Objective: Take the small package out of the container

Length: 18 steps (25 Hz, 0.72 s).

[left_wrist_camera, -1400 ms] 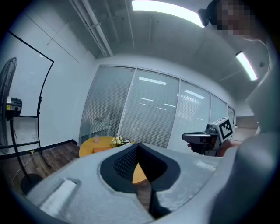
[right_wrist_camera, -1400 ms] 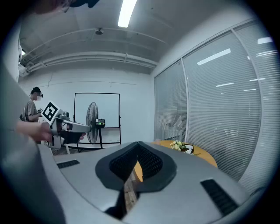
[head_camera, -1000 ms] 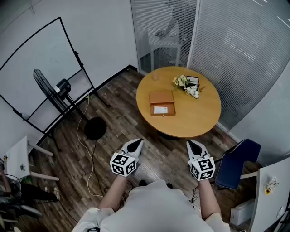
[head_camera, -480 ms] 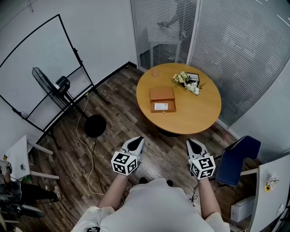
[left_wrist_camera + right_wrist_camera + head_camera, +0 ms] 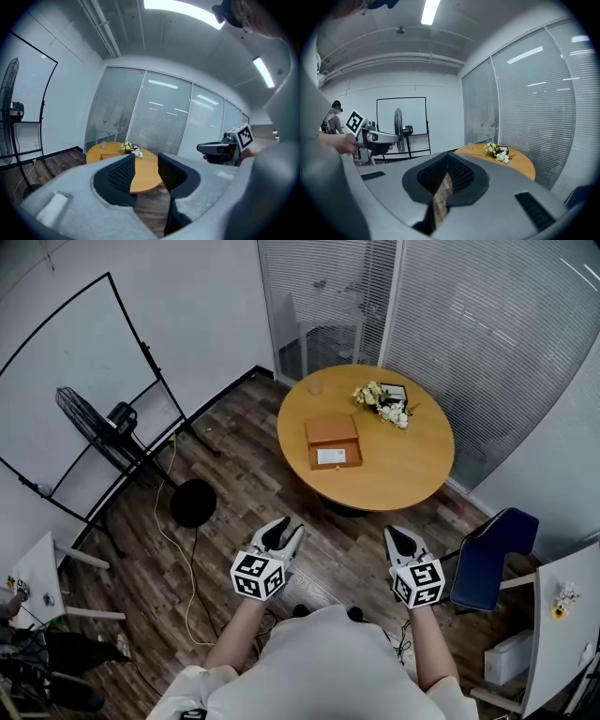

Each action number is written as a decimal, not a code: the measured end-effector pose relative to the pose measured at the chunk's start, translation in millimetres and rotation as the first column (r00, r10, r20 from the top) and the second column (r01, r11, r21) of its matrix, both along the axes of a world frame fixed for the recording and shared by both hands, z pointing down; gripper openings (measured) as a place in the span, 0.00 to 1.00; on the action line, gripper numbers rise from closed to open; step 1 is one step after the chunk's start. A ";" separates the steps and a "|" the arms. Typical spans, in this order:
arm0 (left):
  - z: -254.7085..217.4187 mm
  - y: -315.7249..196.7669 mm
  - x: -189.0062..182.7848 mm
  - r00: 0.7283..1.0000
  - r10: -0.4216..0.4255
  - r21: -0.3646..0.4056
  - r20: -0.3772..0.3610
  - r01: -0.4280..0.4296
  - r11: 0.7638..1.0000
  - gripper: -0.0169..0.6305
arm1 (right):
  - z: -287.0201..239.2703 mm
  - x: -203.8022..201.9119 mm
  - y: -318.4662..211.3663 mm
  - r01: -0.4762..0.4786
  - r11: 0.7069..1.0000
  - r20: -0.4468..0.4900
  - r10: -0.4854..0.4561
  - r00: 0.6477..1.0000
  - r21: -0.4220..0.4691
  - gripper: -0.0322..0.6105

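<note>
Left gripper, jaws just opening, empty; right gripper clenched, empty. Container on round table at 12 o'clock, well apart; small package inside, toward its 6 o'clock edge.

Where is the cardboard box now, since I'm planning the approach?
Head view: the cardboard box lies on the round table, left of centre, near the white flowers.

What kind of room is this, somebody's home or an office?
Probably a small office meeting room: glass partition walls with slatted blinds, a round wooden table holding a brown cardboard box, and a black-framed whiteboard on a stand.
</note>
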State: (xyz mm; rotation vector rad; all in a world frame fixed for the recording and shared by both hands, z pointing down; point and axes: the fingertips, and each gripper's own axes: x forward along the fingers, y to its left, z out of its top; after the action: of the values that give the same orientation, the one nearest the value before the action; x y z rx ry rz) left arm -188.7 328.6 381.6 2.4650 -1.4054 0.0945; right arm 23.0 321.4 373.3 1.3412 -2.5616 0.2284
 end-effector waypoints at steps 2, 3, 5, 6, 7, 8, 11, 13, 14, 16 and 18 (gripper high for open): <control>2.4 1.1 -5.5 1.000 0.005 -0.003 -0.001 -0.005 1.000 0.25 | 1.6 -5.2 2.0 -0.011 1.000 0.001 0.011 1.000 -0.004 0.05; 3.9 1.0 -9.0 1.000 0.007 -0.005 -0.003 -0.007 1.000 0.25 | 2.9 -8.2 2.3 -0.017 1.000 0.002 0.017 1.000 -0.007 0.05; 7.4 1.1 -16.8 1.000 0.013 -0.013 -0.002 -0.013 1.000 0.25 | 6.7 -14.8 2.6 -0.032 0.999 0.010 0.032 0.999 -0.017 0.05; 8.9 2.0 -20.9 1.000 0.018 -0.018 -0.001 -0.018 1.000 0.25 | 8.7 -18.5 3.0 -0.040 0.999 0.016 0.041 0.999 -0.023 0.05; 10.1 3.3 -25.5 1.000 0.022 -0.021 0.002 -0.022 1.000 0.25 | 10.3 -22.6 3.6 -0.047 0.998 0.024 0.048 0.999 -0.029 0.05; 11.0 4.7 -30.7 1.000 0.025 -0.022 0.006 -0.025 0.999 0.25 | 11.4 -27.3 4.3 -0.052 0.998 0.032 0.053 0.998 -0.032 0.05; 14.4 8.9 -46.3 0.999 0.031 -0.026 0.016 -0.030 0.999 0.25 | 12.2 -41.8 9.1 -0.057 0.998 0.046 0.058 0.997 -0.027 0.05; 16.5 11.8 -54.7 0.999 0.033 -0.029 0.018 -0.032 0.999 0.25 | 12.5 -48.9 14.6 -0.054 0.998 0.046 0.055 0.997 -0.021 0.05; 17.5 12.8 -57.8 0.999 0.032 -0.030 0.019 -0.032 0.999 0.25 | 13.9 -50.8 16.8 -0.055 0.998 0.045 0.056 0.997 -0.023 0.05; 19.7 13.3 -61.5 0.999 0.028 -0.034 0.015 -0.027 0.999 0.25 | 18.8 -51.3 18.8 -0.058 0.998 0.039 0.060 0.997 -0.033 0.05; 22.5 11.8 -61.5 1.000 0.024 -0.042 0.010 -0.023 0.999 0.25 | 23.2 -48.6 17.0 -0.064 0.997 0.033 0.065 0.997 -0.048 0.05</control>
State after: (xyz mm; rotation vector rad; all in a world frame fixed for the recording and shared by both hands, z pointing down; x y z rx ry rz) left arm -250.3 340.5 404.1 2.4510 -1.3654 0.1407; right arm -25.6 338.4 396.5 1.4158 -2.5265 0.3237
